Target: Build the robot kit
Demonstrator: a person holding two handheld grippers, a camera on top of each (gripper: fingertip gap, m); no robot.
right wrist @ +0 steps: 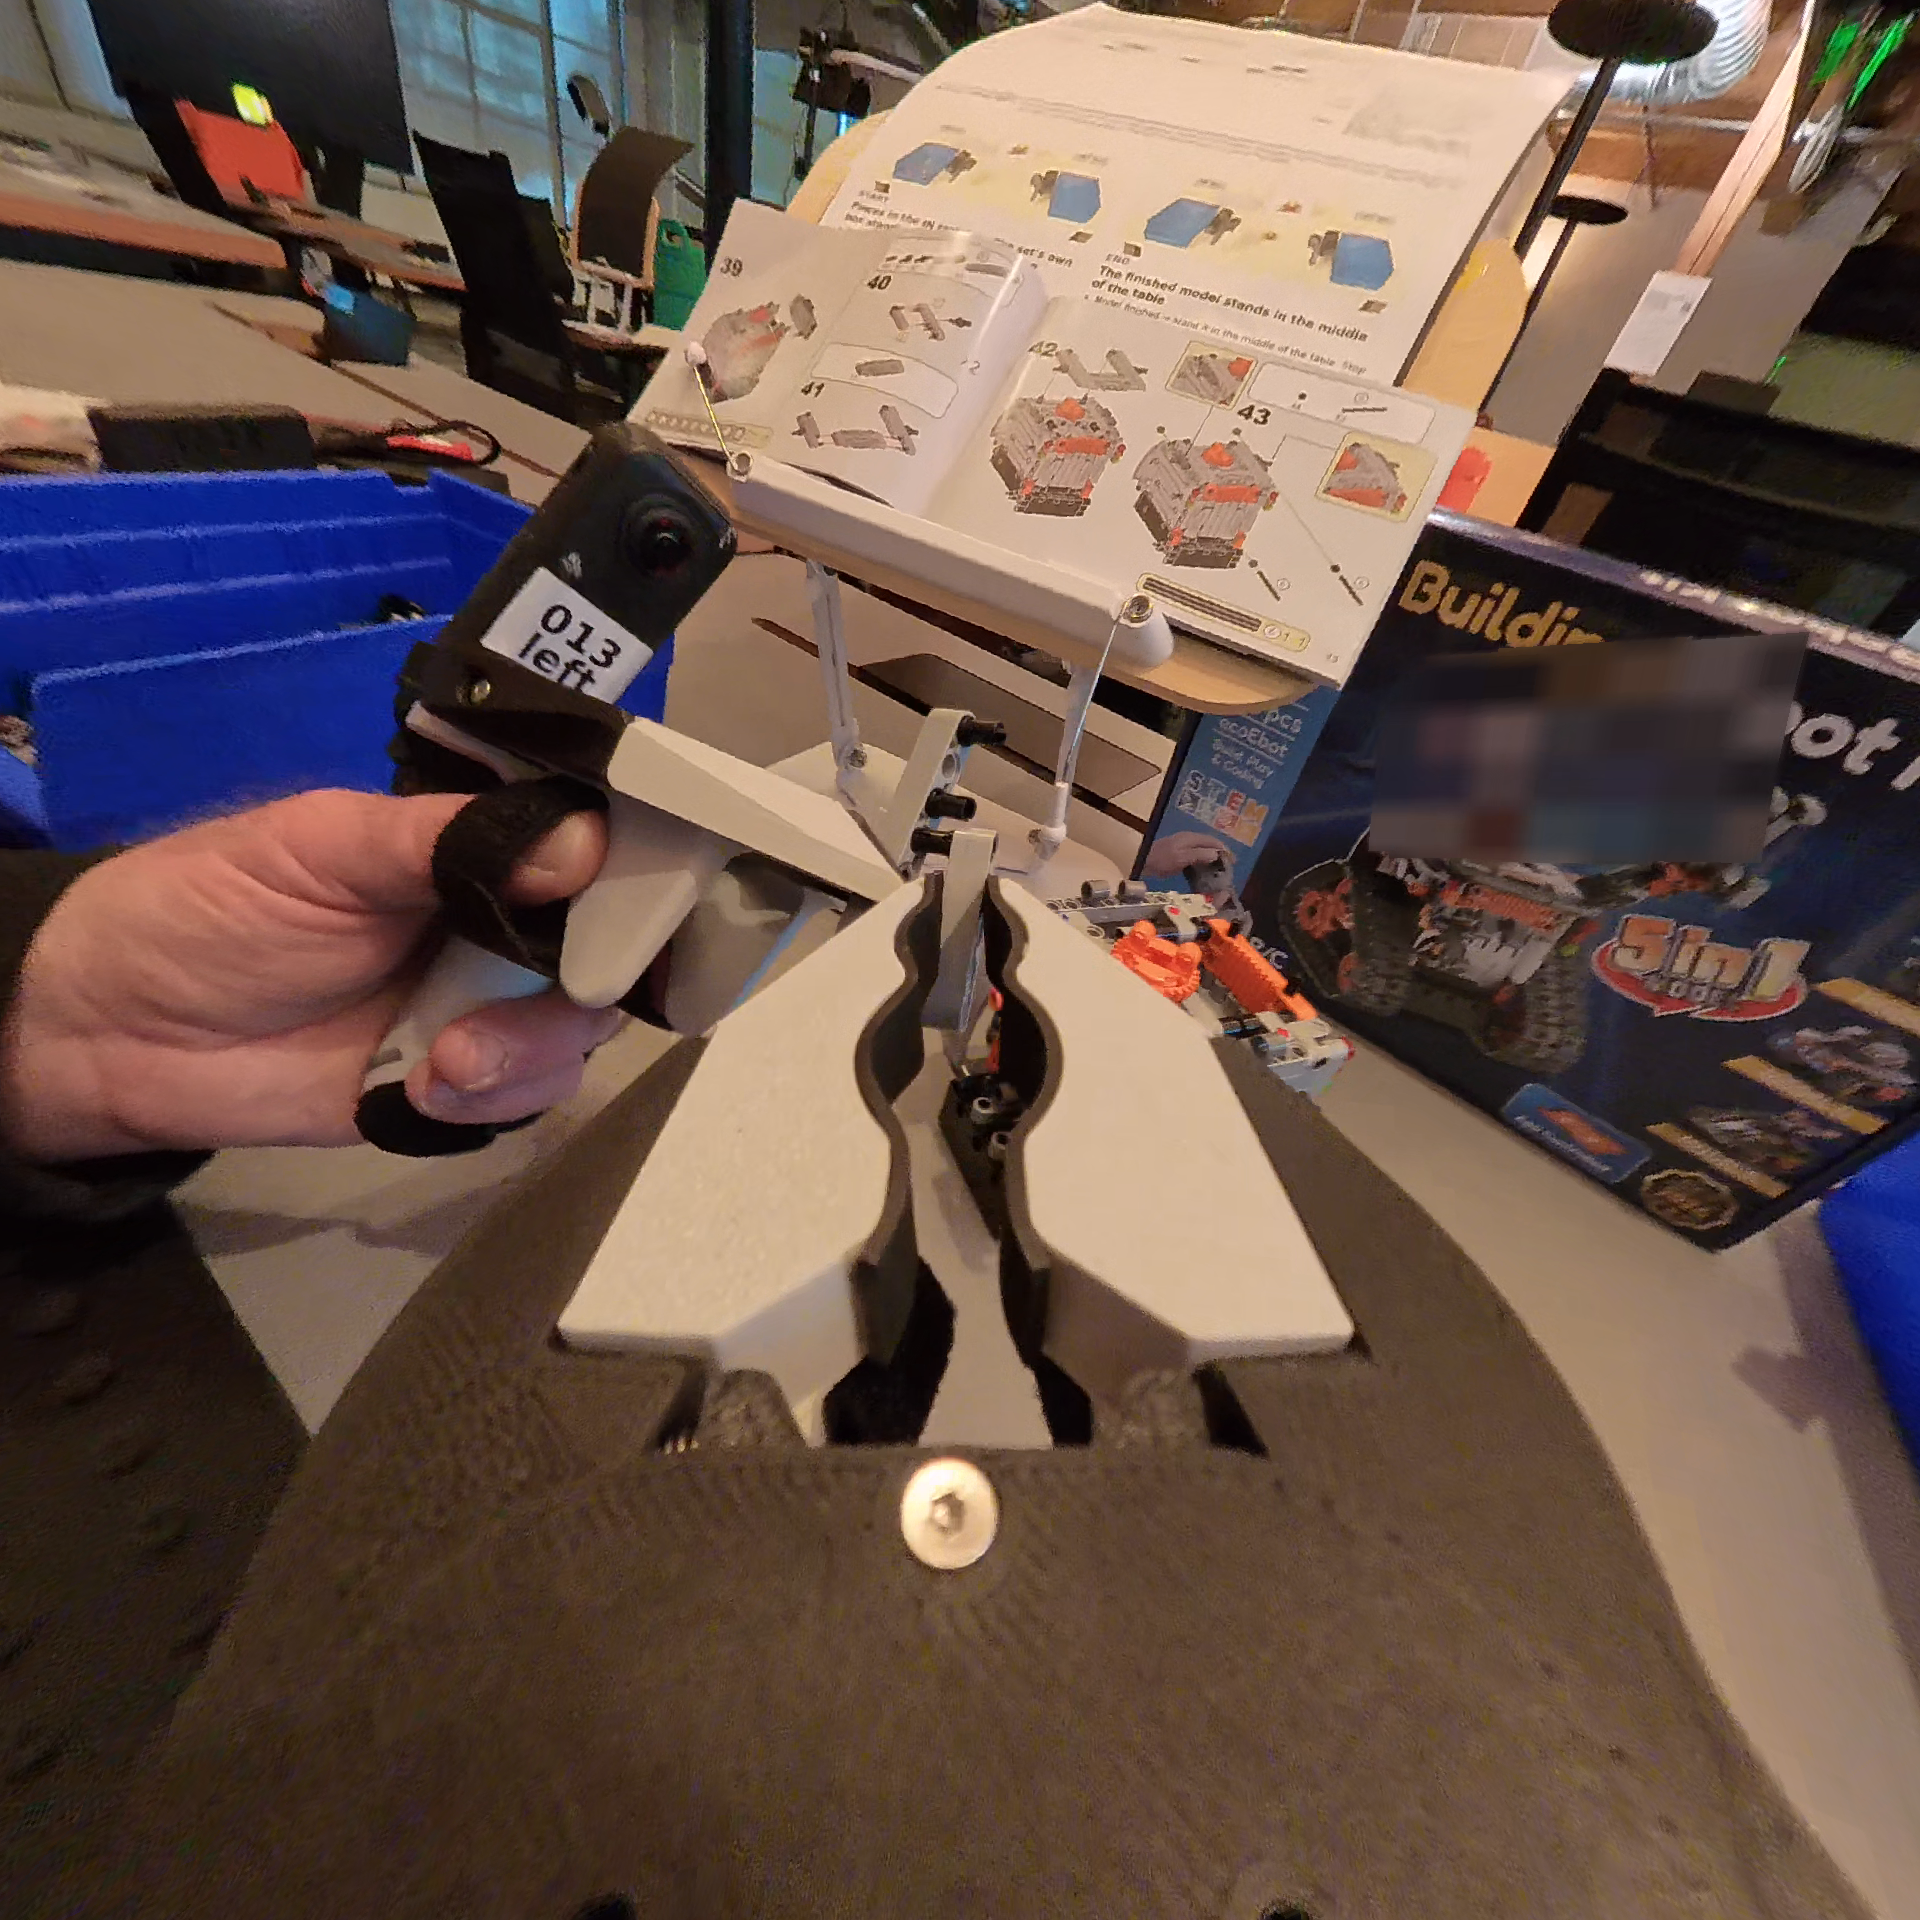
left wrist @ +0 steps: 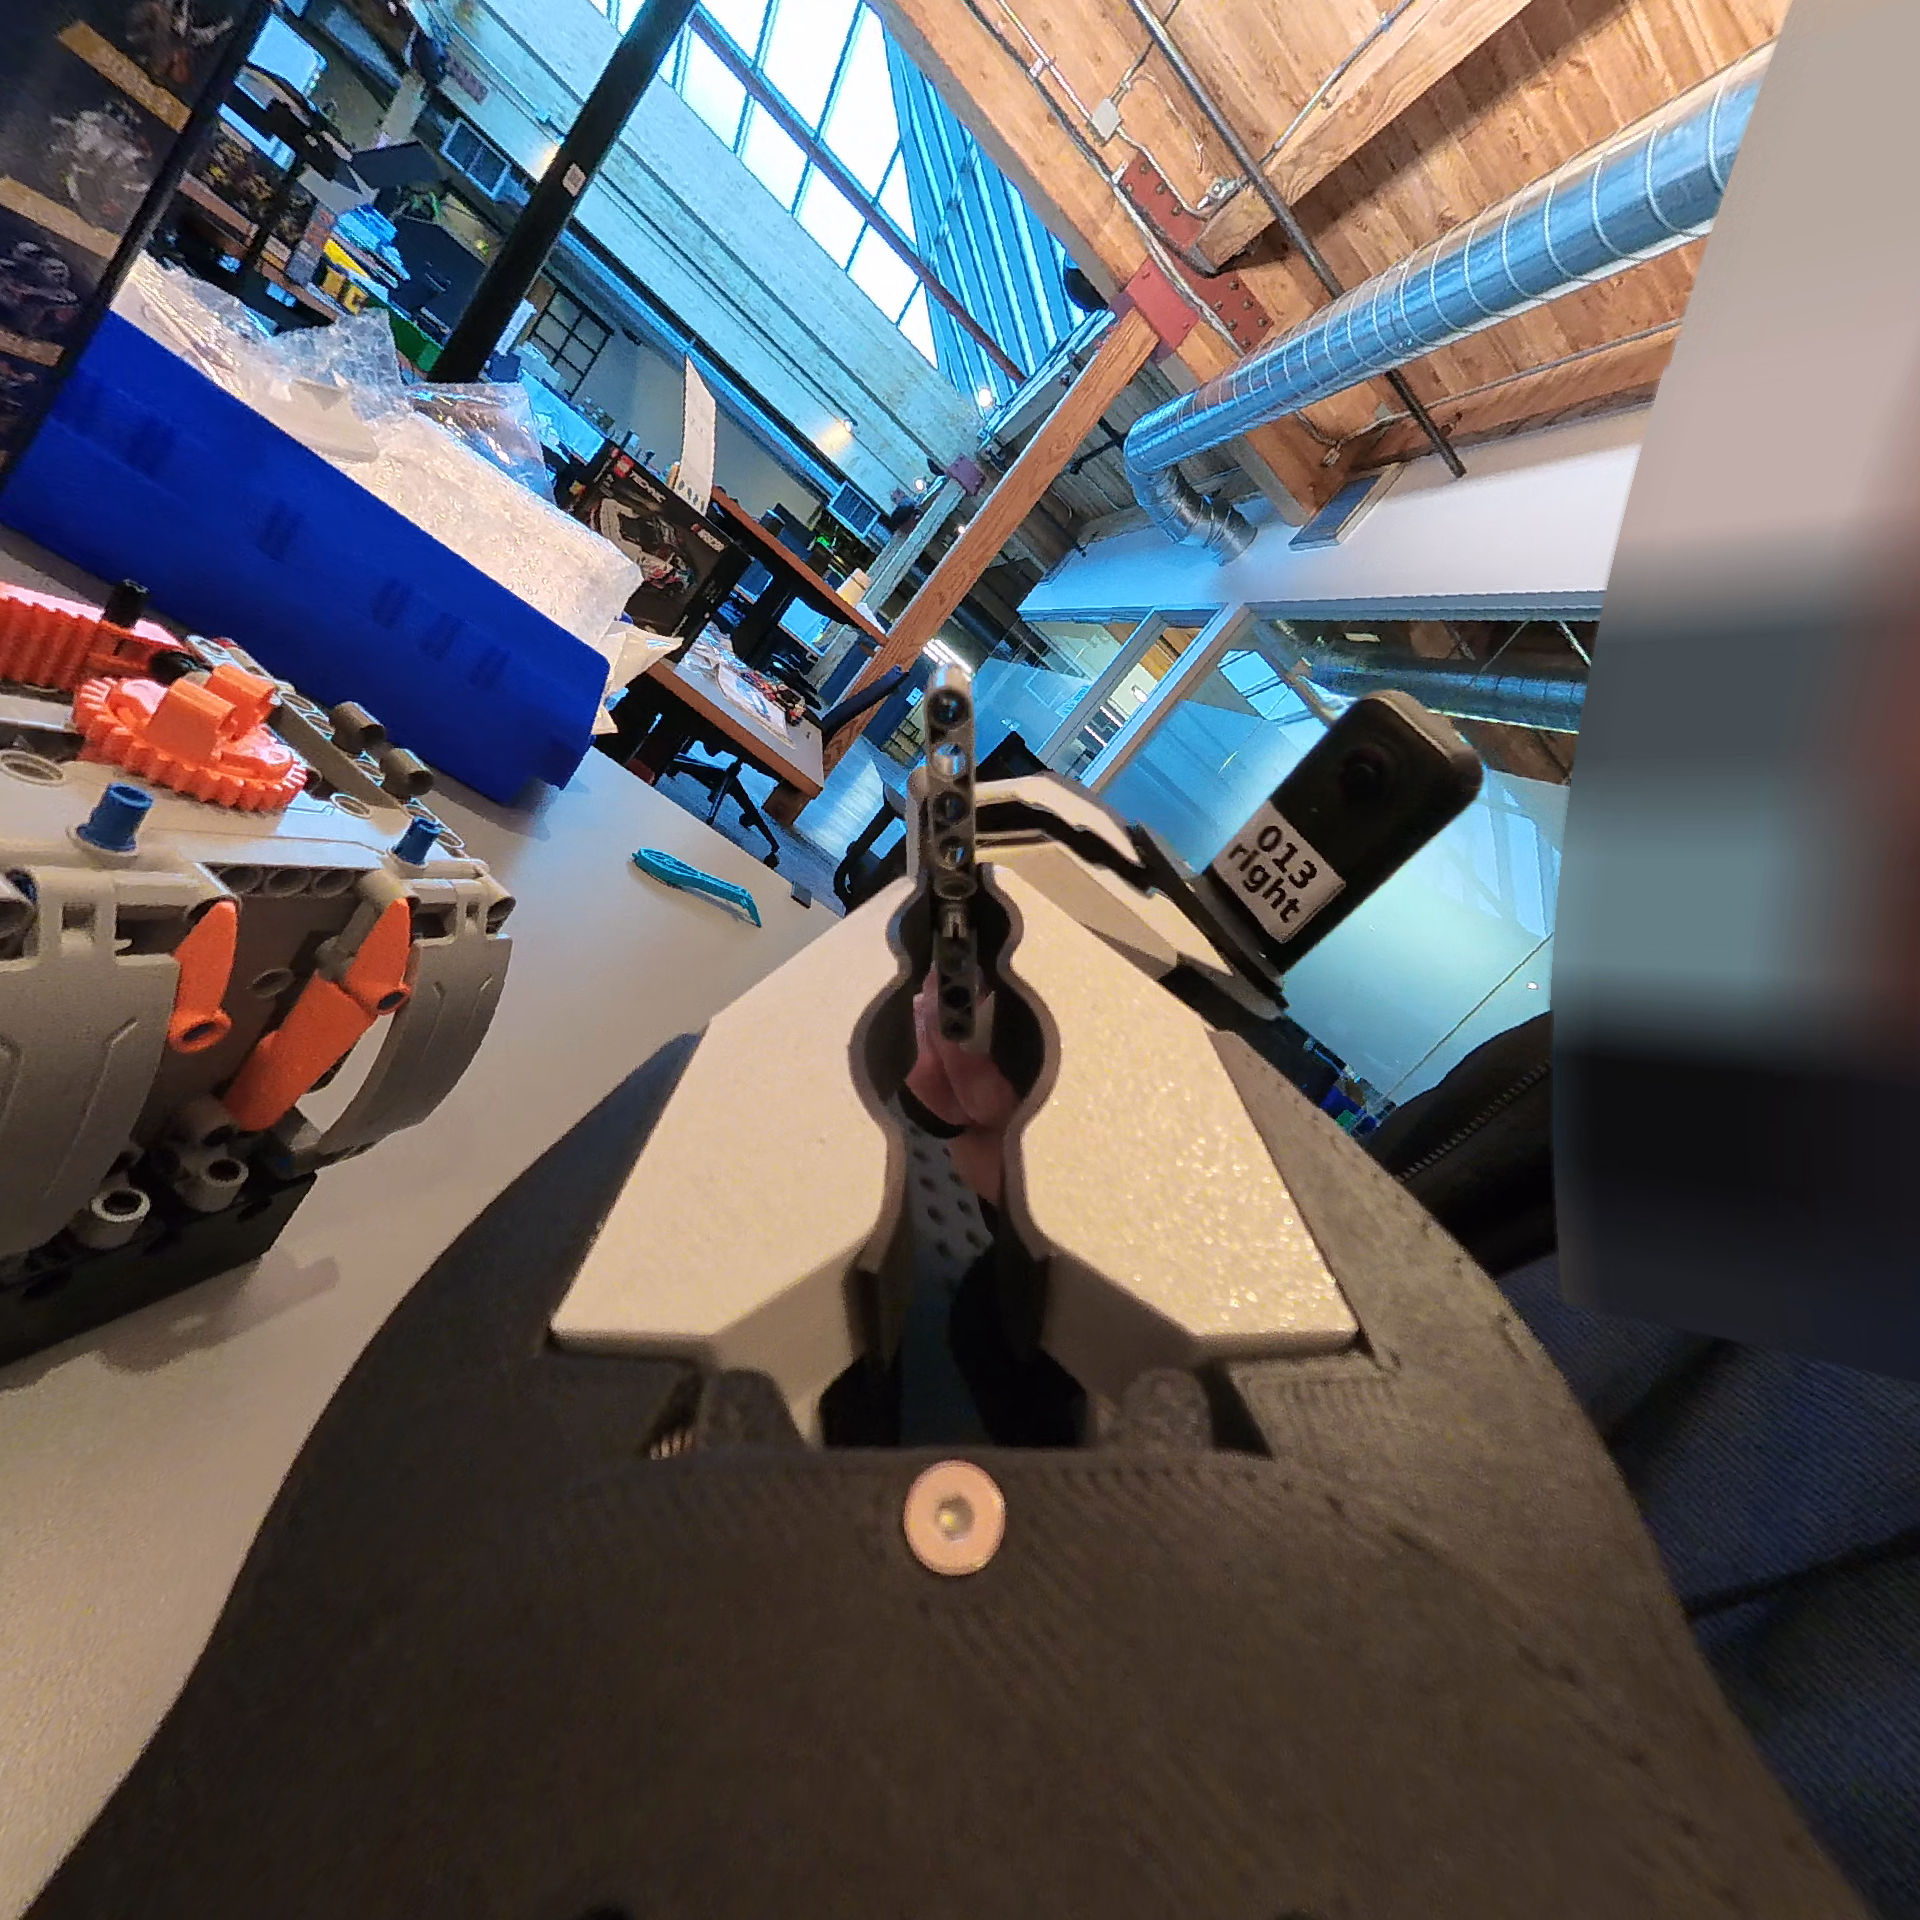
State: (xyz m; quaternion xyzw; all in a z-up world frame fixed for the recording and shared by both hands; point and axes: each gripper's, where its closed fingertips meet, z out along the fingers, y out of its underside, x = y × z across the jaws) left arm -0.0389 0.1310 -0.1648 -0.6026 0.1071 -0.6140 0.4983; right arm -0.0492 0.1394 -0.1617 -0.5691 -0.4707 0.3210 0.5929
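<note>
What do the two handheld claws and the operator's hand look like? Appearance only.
Both match: a black 3D-printed body with a silver hex screw at centre and two pale grey angular fingers lined with dark wavy pads. The left claw carries a black camera with a white printed label; the right claw has the same. The left hand wears black finger straps and a dark sleeve.

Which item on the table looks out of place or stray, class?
One small teal plastic piece lies alone on the grey table, apart from the grey and orange brick model and outside the blue plastic bin. Nothing looks spilled or broken. Both grippers are shut on one grey holed beam.
</note>
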